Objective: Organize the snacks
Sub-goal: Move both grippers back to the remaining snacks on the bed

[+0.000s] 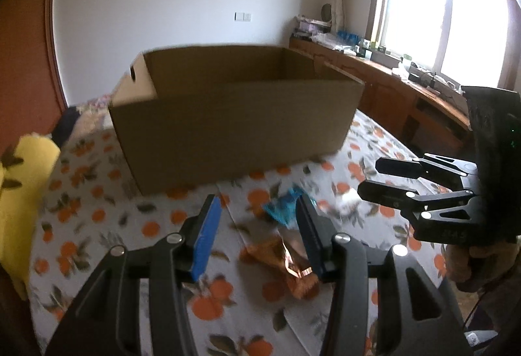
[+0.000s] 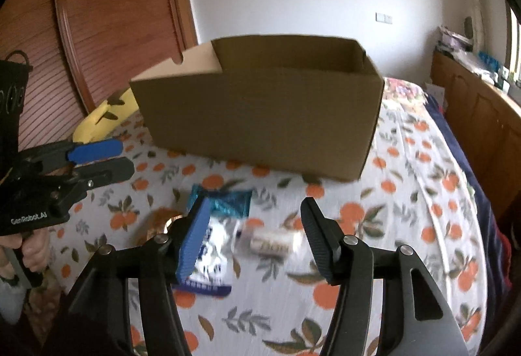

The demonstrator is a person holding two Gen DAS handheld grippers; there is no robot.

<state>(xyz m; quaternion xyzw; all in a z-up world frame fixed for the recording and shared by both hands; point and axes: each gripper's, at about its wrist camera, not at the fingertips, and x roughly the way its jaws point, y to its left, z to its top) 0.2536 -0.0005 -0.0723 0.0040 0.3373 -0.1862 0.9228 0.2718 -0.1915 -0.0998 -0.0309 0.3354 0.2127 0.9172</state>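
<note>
An open cardboard box (image 1: 234,115) (image 2: 260,115) stands on the orange-print bedsheet (image 1: 97,209). In front of it lie loose snacks: a teal packet (image 1: 283,206) (image 2: 228,201), a copper-brown wrapper (image 1: 286,261) (image 2: 159,222), a white-and-blue packet (image 2: 211,245) and a small white pack (image 2: 273,240). My left gripper (image 1: 257,198) (image 2: 125,157) hovers open over the copper wrapper and the teal packet, with nothing pressed between its pads. My right gripper (image 2: 255,203) (image 1: 371,177) is open above the white packs and holds nothing.
A yellow cushion (image 1: 22,193) (image 2: 101,118) lies left of the box. A wooden cabinet (image 1: 390,86) cluttered with small items runs under the window on the right. A slatted wooden door (image 2: 114,14) stands behind on the left. The bed edge drops off to the right.
</note>
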